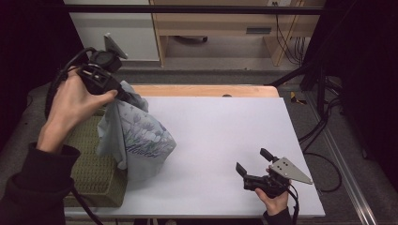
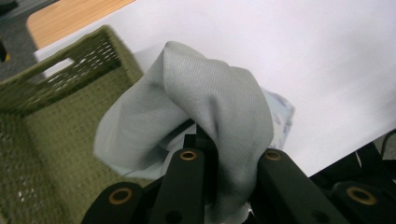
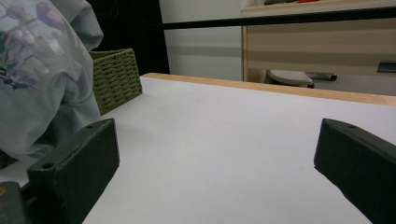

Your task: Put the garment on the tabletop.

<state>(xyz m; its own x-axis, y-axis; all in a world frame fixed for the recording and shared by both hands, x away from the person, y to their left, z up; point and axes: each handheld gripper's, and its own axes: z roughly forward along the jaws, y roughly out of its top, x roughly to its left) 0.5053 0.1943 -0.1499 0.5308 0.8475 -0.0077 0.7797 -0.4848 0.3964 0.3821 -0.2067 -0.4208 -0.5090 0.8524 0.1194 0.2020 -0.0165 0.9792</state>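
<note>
We lift the shirt from the basket

High view: our left gripper (image 1: 123, 93) pinches the shirt (image 1: 136, 136), hanging over the basket (image 1: 96, 173) & table (image 1: 225, 131) edge. Left gripper view: cloth clamped in the jaws. Right gripper view: right gripper (image 3: 215, 154) spread, idle. Laying out is left, we reckon.

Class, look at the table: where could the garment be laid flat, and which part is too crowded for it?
The white table top lies bare between the hanging garment and the right tongs, and back to the wooden edge. The left side is crowded: the green woven basket sits there, with the left tongs holding the garment beside it.
</note>
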